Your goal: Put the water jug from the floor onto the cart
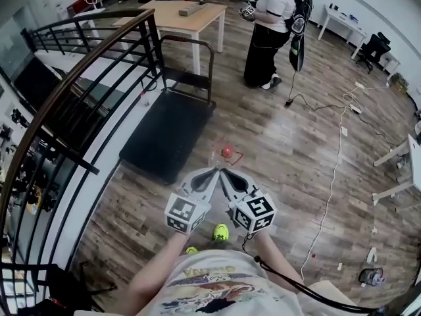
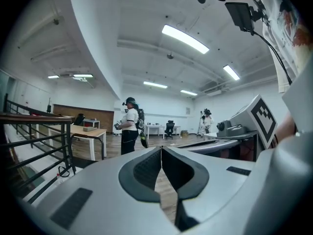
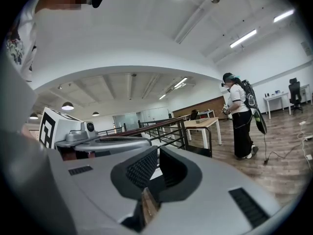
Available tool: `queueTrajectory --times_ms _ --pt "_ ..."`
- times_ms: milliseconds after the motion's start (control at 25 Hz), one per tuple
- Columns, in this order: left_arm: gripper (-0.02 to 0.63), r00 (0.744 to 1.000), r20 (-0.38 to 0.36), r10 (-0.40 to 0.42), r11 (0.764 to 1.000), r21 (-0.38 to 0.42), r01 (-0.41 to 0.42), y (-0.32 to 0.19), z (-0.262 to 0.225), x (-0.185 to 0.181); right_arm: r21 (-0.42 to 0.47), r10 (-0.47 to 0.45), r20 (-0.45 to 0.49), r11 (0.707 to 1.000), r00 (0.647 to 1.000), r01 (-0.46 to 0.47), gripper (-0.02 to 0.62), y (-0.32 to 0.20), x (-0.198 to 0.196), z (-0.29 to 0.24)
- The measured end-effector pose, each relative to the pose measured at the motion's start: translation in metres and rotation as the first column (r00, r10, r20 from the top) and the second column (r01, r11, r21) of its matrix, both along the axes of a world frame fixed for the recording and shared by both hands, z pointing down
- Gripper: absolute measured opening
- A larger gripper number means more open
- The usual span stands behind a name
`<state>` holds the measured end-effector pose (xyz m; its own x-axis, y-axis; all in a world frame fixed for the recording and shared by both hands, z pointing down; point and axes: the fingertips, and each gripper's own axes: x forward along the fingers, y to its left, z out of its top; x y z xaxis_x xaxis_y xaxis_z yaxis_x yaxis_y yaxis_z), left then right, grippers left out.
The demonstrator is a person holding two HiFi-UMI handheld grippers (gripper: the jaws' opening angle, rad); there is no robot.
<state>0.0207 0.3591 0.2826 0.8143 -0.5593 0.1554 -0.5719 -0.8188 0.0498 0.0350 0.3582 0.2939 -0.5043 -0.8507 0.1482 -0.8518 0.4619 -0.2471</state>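
**Open both sets of jaws before going down to the jug**

The clear water jug with a red cap [image 1: 226, 153] stands on the wood-plank floor [image 1: 296, 143], just beyond the gripper tips and near the right edge of the black flat-bed cart [image 1: 164, 130]. From above little more than the cap shows, so its shape is hard to read. The grey left gripper [image 1: 212, 172] and grey right gripper [image 1: 225, 173] point towards it side by side, each with its jaws clenched on nothing. To lift well, I judge that both should first part their jaws, then come down on either side of the jug and press evenly. The jug should stay upright on the short swing left onto the deck, clear of the black metal railing [image 1: 79, 78].
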Motion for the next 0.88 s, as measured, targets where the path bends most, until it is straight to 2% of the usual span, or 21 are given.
queueTrajectory --times_ms 440,880 --pt "0.012 0.997 0.008 -0.074 0.997 -0.016 0.074 -0.037 0.016 0.050 -0.010 -0.074 0.009 0.997 0.997 0.074 0.025 -0.035 0.049 0.018" --pt "0.012 0.996 0.033 -0.085 0.996 -0.023 0.086 -0.047 0.023 0.079 -0.013 -0.095 0.032 0.995 0.995 0.096 0.025 -0.045 0.077 0.024"
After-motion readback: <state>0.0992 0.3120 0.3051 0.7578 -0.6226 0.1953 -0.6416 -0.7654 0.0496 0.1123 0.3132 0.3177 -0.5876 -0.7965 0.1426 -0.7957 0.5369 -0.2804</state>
